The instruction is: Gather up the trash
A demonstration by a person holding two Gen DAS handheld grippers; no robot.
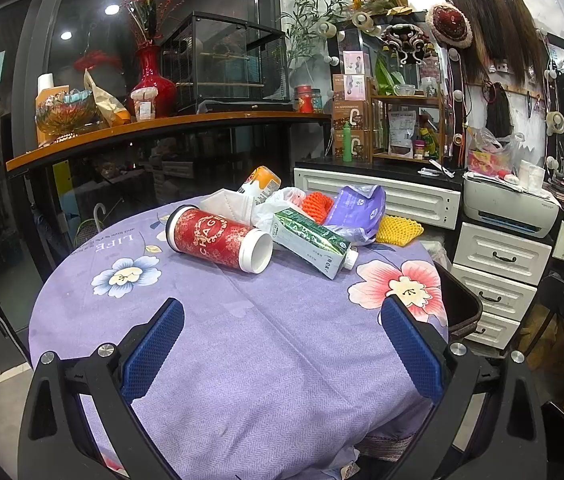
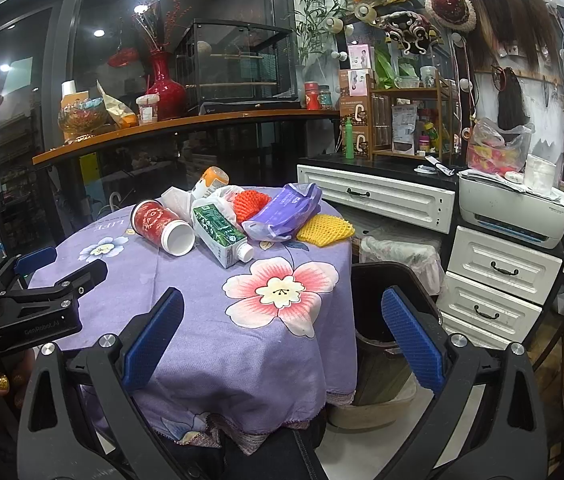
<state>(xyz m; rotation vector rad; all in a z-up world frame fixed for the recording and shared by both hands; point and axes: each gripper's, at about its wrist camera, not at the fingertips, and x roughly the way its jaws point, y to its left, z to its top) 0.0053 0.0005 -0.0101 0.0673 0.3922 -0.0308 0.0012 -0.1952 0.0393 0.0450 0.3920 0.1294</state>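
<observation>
Trash lies piled at the far side of a round table with a purple flowered cloth: a red canister on its side, a green carton, a purple bag, orange foam net, yellow foam net, white crumpled paper and an orange-capped bottle. My left gripper hovers open over the near cloth, empty. My right gripper is open and empty at the table's right edge, with the canister and carton ahead. A dark bin stands beside the table.
White drawers and a printer stand to the right, a lined bin behind the dark one. A wooden shelf with a red vase runs behind. The left gripper's body and a hand show at the right view's left edge.
</observation>
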